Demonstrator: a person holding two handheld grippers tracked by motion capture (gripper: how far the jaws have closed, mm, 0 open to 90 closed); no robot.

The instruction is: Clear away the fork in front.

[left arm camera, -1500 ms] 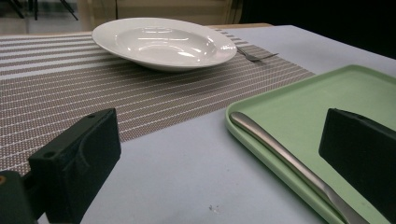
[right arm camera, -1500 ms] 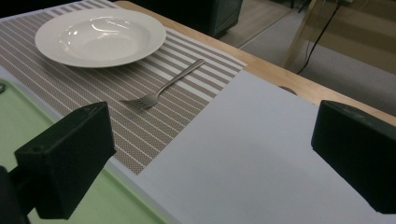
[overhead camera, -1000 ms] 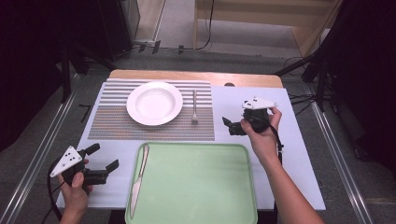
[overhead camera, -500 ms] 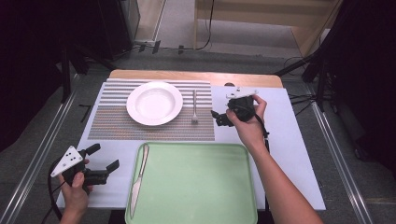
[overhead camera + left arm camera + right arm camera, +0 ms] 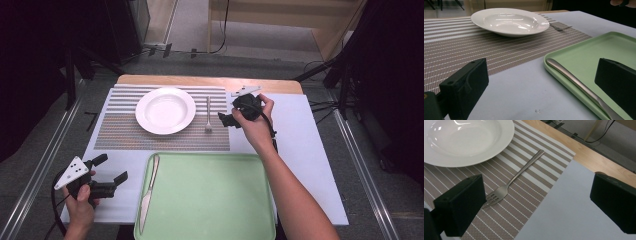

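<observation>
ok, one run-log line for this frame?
right gripper: open, beside fork on placemat | left gripper: open, idle by green tray | knife: in tray | plate: empty

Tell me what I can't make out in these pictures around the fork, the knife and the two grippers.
- Fork: in the right gripper view, the tips of its tines sit behind that gripper's left jaw.
- Knife: in the left gripper view, its blade end runs off the bottom edge.
- Right gripper: in the high view, the hand covers most of its body.
- Tray: in the high view, its near edge is cut off by the frame, and the forearm crosses its right side.
</observation>
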